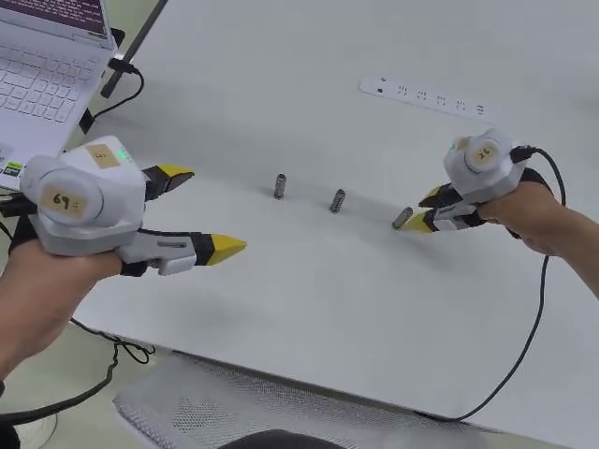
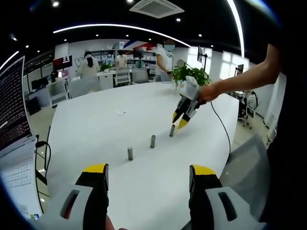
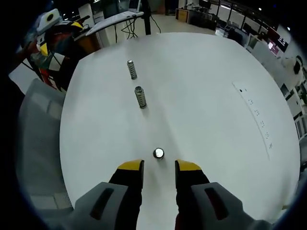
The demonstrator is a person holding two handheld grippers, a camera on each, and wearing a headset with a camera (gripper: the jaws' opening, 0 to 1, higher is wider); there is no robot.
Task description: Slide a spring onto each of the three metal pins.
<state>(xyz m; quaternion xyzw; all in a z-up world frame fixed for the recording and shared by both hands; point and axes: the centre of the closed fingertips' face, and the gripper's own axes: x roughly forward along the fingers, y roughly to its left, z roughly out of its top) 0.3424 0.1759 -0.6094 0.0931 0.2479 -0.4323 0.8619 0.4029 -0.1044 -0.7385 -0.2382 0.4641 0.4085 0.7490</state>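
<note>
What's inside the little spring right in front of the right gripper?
A shiny round face shows at the spring's top, likely the pin; the coils hide its shaft.

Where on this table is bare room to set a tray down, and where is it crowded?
Bare: the wide stretch between the power strip and the row of three pins; also the near strip of table, between the left claw and right claw. Crowded: around the pins at the right claw, and the laptop corner.

White worktable (image 1: 328, 309) in an open-plan office. Ceiling light strips (image 2: 110, 25) are lit. Grey mesh chair (image 1: 234, 402) adjoins the table edge.
</note>
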